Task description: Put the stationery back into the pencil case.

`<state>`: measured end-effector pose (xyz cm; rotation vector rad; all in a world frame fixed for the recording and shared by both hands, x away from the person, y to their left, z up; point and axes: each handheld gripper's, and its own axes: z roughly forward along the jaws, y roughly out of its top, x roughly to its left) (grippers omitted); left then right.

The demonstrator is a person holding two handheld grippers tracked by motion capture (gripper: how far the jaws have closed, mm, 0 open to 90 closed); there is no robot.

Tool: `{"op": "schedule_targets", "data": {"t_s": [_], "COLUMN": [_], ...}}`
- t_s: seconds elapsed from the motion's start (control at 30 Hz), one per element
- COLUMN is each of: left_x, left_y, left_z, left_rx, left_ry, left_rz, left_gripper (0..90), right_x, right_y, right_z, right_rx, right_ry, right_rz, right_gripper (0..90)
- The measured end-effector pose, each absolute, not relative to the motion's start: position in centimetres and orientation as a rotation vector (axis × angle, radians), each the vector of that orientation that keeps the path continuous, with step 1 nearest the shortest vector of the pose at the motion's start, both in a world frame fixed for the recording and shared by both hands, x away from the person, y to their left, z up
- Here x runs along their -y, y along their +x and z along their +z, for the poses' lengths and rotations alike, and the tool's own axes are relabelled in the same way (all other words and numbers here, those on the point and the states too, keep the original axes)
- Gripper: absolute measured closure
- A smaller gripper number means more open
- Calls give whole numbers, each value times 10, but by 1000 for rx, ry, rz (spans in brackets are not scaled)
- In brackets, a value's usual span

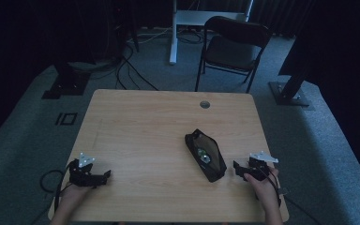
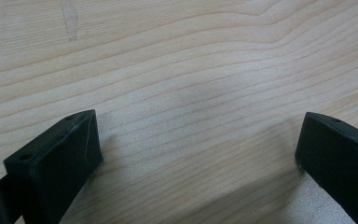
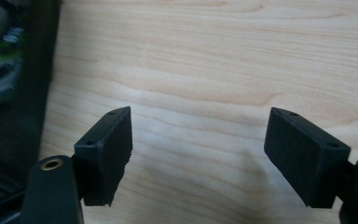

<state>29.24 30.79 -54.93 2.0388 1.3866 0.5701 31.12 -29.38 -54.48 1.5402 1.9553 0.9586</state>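
Nothing started by the look of it: left gripper [image 1: 107, 176] and right gripper [image 1: 236, 167] both wide open, empty, low over table [image 1: 140, 126]; pouch [image 1: 205, 155] untouched beside the right one.

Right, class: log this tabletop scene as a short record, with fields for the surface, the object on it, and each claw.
surface: wooden table
object: black mesh pouch, lying right of centre, contents unclear
left claw: open, over bare wood, holding nothing
right claw: open, beside the pouch, not touching it
background: folding chair beyond the table's far edge
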Motion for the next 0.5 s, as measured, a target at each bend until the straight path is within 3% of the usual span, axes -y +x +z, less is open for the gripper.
{"op": "schedule_targets", "data": {"t_s": [0.5], "left_x": [-308], "left_y": [292], "left_z": [-549], "left_rx": [-1387], "left_ry": [2039], "left_rz": [570], "left_gripper": [2], "right_x": [303], "right_y": [304], "right_z": [-552], "right_rx": [-1913], "right_ry": [1590], "right_rz": [863], "right_gripper": [219]}}
